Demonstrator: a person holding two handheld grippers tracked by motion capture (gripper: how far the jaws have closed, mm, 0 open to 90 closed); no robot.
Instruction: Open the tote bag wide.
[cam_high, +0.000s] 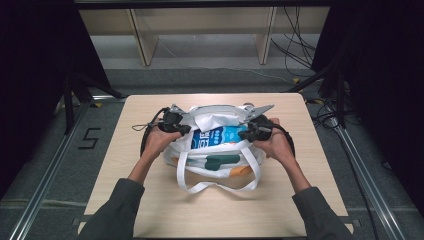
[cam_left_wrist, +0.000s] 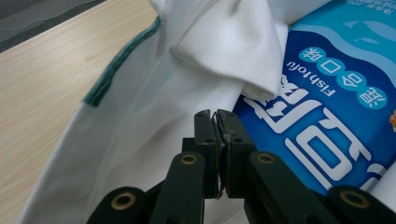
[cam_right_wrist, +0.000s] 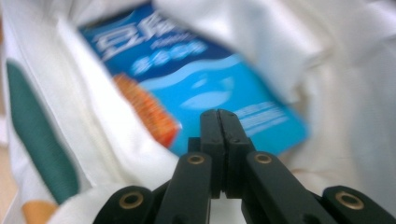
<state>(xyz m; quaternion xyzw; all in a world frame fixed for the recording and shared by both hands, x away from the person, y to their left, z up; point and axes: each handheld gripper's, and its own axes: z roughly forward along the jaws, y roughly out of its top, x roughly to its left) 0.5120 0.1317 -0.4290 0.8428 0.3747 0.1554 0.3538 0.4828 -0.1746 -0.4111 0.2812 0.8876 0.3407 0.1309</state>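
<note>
1. A white cloth bag (cam_high: 215, 160) sits in the middle of the light wooden worktop (cam_high: 150, 210), its two white handles looping toward the person
2. A blue packet (cam_high: 216, 136) printed "Fish tofu" lies in the bag's open mouth, with white cloth folded over its far end
3. The left claw (cam_high: 184, 129) is at the bag's left rim; in the left gripper view its jaws are pressed together, and a thin edge shows in the seam between them, though I cannot tell what it is
4. The right claw (cam_high: 244, 133) is at the bag's right rim, jaws together with nothing between them, pointing at the packet just beyond
5. The bag has green and orange patches on its side, near the worktop
</note>
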